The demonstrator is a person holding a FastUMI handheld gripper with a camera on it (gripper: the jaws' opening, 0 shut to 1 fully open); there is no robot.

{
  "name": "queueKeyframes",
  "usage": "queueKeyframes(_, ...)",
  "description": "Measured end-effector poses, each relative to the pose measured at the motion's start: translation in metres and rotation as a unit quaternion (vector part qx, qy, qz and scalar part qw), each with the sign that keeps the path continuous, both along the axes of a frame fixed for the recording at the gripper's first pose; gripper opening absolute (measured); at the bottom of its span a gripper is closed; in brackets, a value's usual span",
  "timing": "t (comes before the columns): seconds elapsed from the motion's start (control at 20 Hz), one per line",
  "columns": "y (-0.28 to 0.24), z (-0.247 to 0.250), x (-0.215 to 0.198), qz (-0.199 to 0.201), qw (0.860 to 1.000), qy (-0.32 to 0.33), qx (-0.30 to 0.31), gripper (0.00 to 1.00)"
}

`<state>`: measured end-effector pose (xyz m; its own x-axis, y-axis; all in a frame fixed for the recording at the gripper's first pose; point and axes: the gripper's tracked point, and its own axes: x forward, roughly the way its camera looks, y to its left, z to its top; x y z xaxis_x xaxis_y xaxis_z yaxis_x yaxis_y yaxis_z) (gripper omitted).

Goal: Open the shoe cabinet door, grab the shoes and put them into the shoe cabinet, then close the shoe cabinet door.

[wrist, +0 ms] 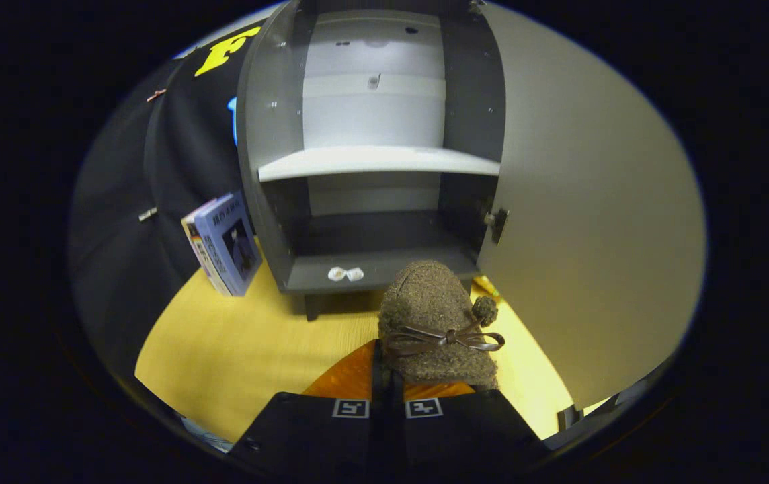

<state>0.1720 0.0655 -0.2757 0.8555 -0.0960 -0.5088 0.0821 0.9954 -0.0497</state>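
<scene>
Between the fingers of the gripper [384, 376], pressed together on its near edge, hangs a fuzzy brown shoe [435, 323] with a bow. Just beyond: open shoe cabinet [378, 161], door [586, 202] swung right. Best carried level, straight onto the dark bottom shelf [371, 269], clear of the door hinge.
</scene>
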Motion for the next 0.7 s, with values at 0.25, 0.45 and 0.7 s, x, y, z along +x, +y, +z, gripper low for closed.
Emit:
queueKeyframes(0.25, 0.012, 0.067, 0.018, 0.037, 0.999, -0.037, -0.006, 0.05)
queueKeyframes(0.45, 0.013, 0.105, 0.046, 0.074, 0.995, -0.06, -0.006, 0.05)
queueKeyframes(0.7, 0.007, 0.146, 0.088, 0.081, 0.994, -0.078, -0.001, 0.05)
